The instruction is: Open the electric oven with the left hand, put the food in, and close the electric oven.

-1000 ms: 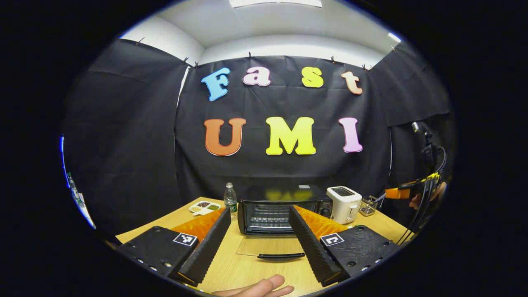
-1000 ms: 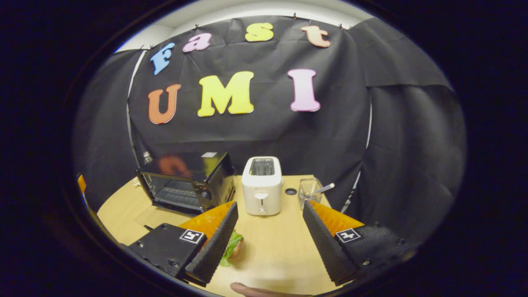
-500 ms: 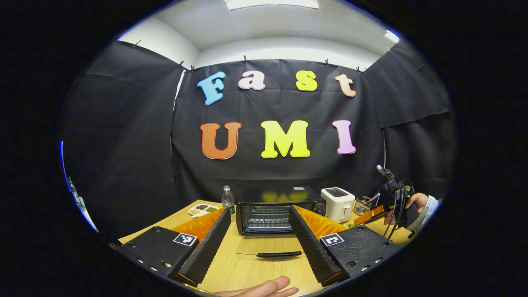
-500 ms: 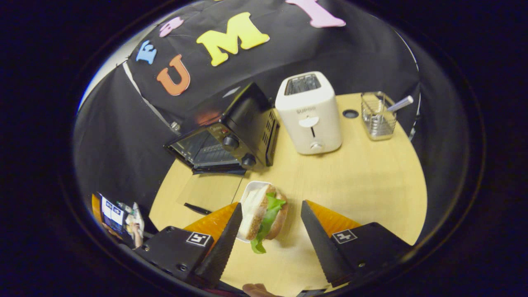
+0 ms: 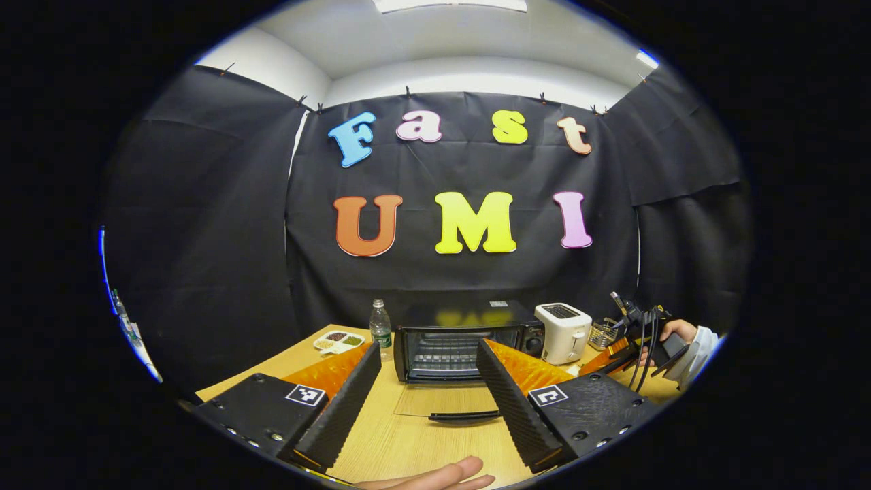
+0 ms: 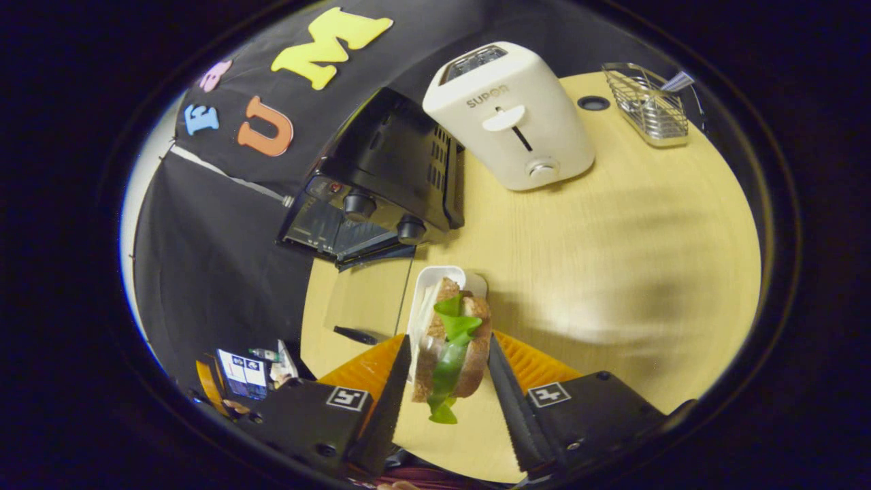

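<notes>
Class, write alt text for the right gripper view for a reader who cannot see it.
The right gripper closes on a sandwich with green lettuce, lying on a white tray on a wooden table. Beyond stand the electric oven with its door down, a white toaster and a wire basket.

The pale wood worktop (image 6: 612, 231) carries a black oven (image 5: 463, 340) at its back edge, door (image 5: 442, 401) down flat. A white toaster (image 6: 517, 116) stands beside it, a wire basket (image 6: 646, 102) toward the far right corner, a bottle (image 5: 380, 329) and a snack dish (image 5: 338, 340) to the left.
</notes>
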Action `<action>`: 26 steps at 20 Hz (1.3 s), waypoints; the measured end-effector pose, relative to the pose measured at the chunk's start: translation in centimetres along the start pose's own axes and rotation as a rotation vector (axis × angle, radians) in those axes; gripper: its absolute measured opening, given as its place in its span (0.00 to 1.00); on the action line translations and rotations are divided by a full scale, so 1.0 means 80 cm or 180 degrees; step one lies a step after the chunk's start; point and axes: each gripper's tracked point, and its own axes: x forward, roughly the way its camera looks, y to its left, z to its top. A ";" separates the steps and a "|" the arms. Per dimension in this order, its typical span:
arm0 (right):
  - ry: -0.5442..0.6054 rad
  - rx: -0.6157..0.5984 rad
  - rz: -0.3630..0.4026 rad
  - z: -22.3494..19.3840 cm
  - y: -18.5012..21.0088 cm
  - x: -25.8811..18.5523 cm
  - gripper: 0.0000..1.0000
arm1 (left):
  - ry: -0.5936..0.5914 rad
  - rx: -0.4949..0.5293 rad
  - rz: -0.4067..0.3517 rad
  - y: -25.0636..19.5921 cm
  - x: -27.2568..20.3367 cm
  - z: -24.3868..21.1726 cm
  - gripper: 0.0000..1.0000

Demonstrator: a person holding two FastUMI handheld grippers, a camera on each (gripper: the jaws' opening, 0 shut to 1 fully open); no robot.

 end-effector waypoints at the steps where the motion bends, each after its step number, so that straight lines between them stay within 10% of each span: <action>1: 0.0020 0.0032 0.0066 -0.002 0.005 0.003 0.48 | 0.0031 -0.0020 -0.0025 0.000 0.001 -0.003 0.93; 7: -0.0117 0.0077 0.0075 -0.010 0.022 -0.013 0.32 | 0.0047 -0.0044 -0.0015 0.007 -0.002 -0.007 0.93; 26: -0.1472 0.0585 0.0945 -0.008 0.178 -0.014 0.36 | -0.0145 -0.0141 -0.0052 0.044 -0.051 0.002 0.93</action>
